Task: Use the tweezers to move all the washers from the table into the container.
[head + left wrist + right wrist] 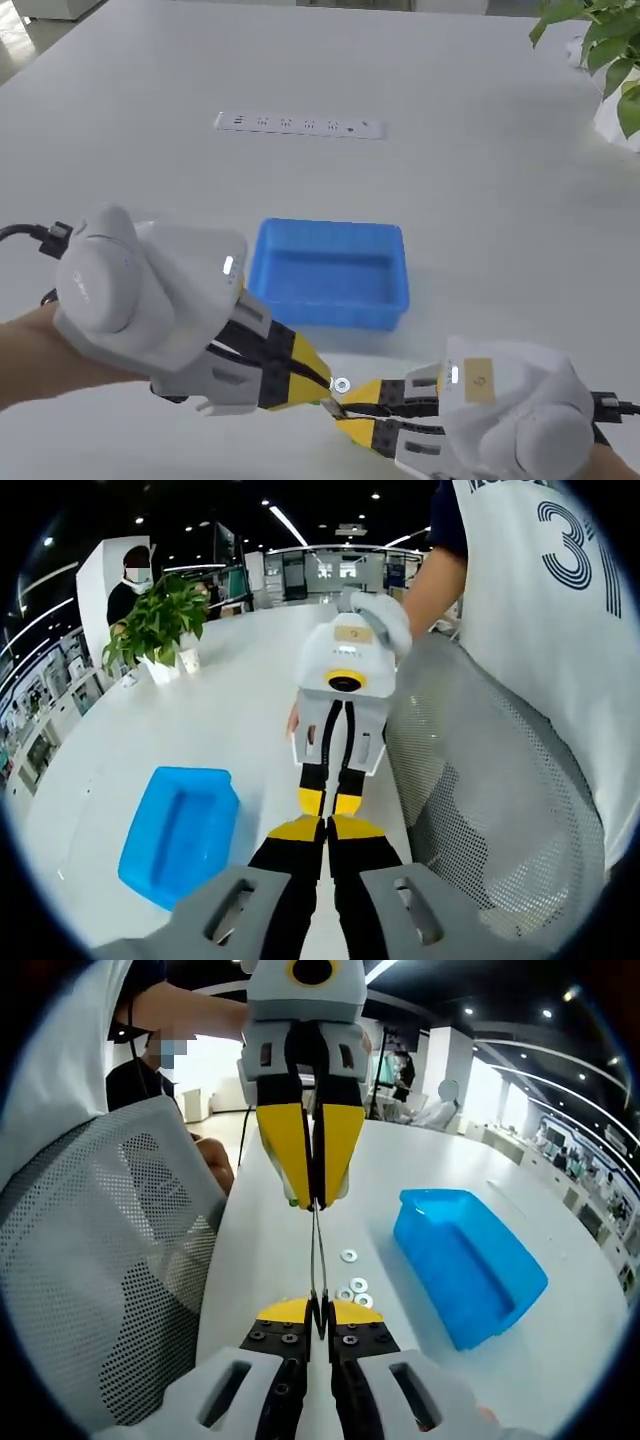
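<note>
Four washers (358, 1284) lie on the table (268, 1260) just beside the tweezers (316, 1260), between them and the single blue container (470, 1260). One pair of tweezers bridges the two grippers. The right gripper (318, 1312) is clamped tight on one end, and the left gripper (316, 1200) is closed on the other.

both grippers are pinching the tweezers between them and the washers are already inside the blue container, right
Not quite. The washers lie on the table beside the blue container, not inside it, as the right gripper view shows. The left gripper and right gripper do pinch the tweezers between them.
</note>
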Available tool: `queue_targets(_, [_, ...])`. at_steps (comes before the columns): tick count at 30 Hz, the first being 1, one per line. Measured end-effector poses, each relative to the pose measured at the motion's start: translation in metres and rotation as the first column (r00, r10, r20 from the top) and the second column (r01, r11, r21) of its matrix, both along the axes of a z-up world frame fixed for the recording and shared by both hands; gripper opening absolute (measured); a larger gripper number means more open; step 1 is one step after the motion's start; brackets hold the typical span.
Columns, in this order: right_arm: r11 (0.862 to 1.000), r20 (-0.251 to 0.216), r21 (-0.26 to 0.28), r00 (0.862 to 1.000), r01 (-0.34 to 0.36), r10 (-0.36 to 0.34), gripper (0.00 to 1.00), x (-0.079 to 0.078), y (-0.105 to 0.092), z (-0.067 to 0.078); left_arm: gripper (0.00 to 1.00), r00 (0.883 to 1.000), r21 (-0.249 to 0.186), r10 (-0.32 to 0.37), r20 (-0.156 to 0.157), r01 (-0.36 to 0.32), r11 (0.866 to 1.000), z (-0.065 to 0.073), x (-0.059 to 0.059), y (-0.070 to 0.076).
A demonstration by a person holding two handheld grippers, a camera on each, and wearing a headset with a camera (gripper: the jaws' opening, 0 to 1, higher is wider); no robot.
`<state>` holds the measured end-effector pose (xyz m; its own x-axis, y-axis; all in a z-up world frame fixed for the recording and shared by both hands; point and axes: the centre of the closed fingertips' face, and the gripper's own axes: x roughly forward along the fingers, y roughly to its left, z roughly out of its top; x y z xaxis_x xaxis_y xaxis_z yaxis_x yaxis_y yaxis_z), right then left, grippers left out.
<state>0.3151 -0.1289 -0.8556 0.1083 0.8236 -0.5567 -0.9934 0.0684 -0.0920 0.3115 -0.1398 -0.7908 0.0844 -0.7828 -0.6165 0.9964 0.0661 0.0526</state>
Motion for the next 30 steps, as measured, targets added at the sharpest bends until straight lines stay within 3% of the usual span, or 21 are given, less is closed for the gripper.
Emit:
queue_targets(12, [0.999,-0.016,0.006,0.999,-0.032,0.032,0.06,0.000,-0.004,-0.001,0.06,1.000,-0.033,0.018,-0.003,-0.019,0.999,-0.006,0.003,0.004])
queue_targets(21, [0.999,-0.025,0.026,1.000,-0.019,0.019,0.06,0.001,-0.003,-0.001,0.05,0.999,-0.010,0.040,-0.027,-0.040,0.999,-0.010,0.004,0.009])
queue_targets(23, [0.999,-0.025,0.028,1.000,-0.019,0.019,0.06,0.000,-0.003,-0.001,0.05,0.999,-0.008,0.031,-0.034,-0.031,0.999,-0.009,0.001,0.007])
queue_targets(25, [0.999,-0.014,0.023,1.000,-0.022,0.022,0.06,-0.001,-0.004,0.000,0.05,1.000,-0.006,0.019,-0.019,-0.020,1.000,-0.007,0.000,0.003])
queue_targets(27, [0.999,-0.006,0.029,1.000,-0.023,0.023,0.07,-0.001,-0.002,0.002,0.05,1.000,-0.041,0.013,-0.014,-0.014,0.999,0.001,0.000,-0.005])
queue_targets(30, [0.999,0.018,0.026,0.999,-0.033,0.032,0.07,-0.001,0.004,0.004,0.05,1.000,-0.051,0.004,-0.002,-0.004,0.999,0.003,0.001,-0.011])
